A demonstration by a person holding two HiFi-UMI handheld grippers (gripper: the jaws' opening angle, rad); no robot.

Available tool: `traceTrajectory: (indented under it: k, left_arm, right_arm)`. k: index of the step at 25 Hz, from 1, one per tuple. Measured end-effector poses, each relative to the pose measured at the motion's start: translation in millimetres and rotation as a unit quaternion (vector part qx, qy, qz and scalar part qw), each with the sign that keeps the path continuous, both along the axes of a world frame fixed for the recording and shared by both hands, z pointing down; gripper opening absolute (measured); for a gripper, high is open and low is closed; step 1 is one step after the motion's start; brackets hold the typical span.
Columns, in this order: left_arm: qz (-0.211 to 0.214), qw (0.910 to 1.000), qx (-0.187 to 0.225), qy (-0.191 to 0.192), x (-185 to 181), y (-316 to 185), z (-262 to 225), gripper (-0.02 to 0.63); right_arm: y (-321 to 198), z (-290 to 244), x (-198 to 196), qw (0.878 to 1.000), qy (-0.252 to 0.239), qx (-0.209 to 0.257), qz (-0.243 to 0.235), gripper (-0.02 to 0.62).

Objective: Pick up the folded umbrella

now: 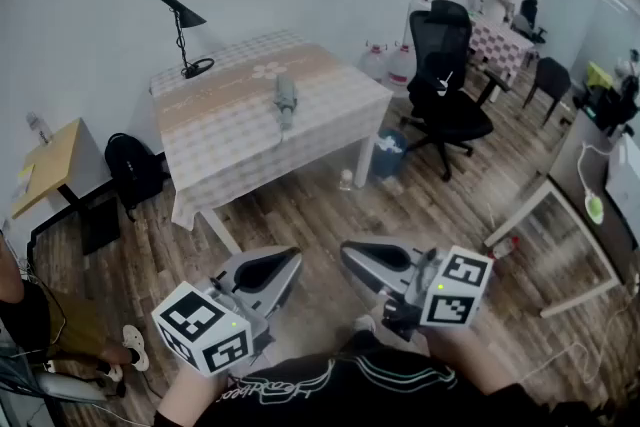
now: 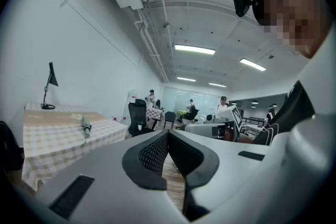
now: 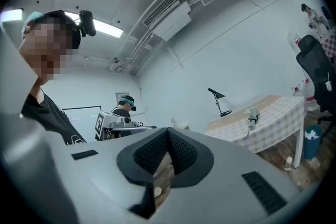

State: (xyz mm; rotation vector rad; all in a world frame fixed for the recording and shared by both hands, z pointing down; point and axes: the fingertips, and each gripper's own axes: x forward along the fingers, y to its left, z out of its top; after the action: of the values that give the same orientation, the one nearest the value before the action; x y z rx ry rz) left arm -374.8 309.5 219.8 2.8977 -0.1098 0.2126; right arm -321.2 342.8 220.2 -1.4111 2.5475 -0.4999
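The folded umbrella (image 1: 286,100) is grey-green and lies on the checkered tablecloth of the table (image 1: 230,130) across the room. It also shows small in the left gripper view (image 2: 85,124) and in the right gripper view (image 3: 253,115). My left gripper (image 1: 287,261) and right gripper (image 1: 349,253) are held close to my body over the wooden floor, far short of the table. Both point towards it. The left jaws (image 2: 168,134) meet at their tips with nothing between them. So do the right jaws (image 3: 168,131).
A black desk lamp (image 1: 183,35) stands on the table's far left corner. A black office chair (image 1: 447,75) and a blue bin (image 1: 388,155) stand right of the table. A black backpack (image 1: 135,170) and a small wooden table (image 1: 45,165) are to its left, a white desk (image 1: 590,215) at far right.
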Motion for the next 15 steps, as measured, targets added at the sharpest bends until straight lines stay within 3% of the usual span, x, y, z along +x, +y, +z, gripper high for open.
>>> traceTrajectory:
  k: [15]
  left_arm:
    - [-0.014,0.9999,-0.005,-0.006,32,-18,4,-0.002]
  right_arm:
    - [-17,0,34,1.000,-0.007,0.002,-0.006,0.011]
